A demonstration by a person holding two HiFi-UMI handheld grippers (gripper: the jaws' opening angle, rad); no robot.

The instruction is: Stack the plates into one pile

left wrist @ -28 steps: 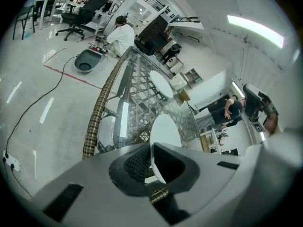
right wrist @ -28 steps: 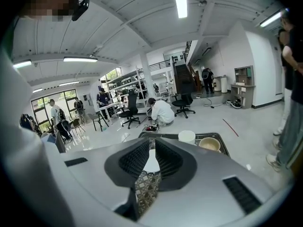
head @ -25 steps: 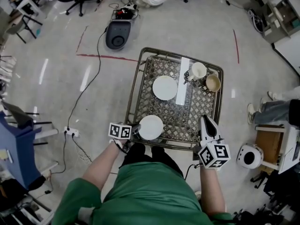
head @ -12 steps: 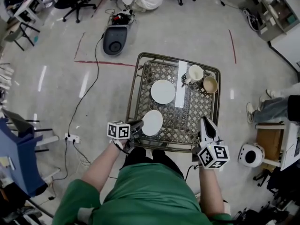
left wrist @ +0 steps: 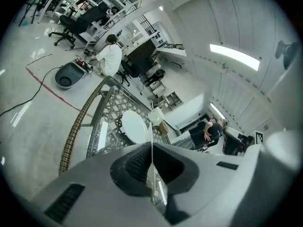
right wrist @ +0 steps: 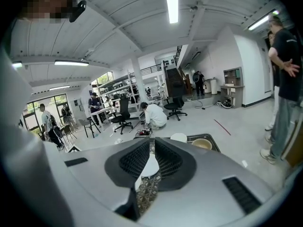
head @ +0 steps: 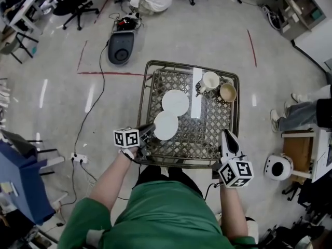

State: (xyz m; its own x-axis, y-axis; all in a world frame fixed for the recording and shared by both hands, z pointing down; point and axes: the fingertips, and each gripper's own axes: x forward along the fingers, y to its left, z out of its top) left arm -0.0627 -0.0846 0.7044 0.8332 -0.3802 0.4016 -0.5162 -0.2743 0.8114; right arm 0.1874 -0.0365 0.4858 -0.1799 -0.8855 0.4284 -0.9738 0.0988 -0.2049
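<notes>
at lattice table, left claw clamps tight on white plate.

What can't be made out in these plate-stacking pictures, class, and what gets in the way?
Head view: whether the held plate touches the other plate; the steep downward look hides height.
Left gripper view: the held plate's face; it sits edge-on in the left gripper.
Head view: what the white cup and tan cup hold; too small.

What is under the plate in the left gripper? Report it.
Lattice tabletop shows around the plate that the left gripper holds; the patch directly beneath it is covered.
</notes>
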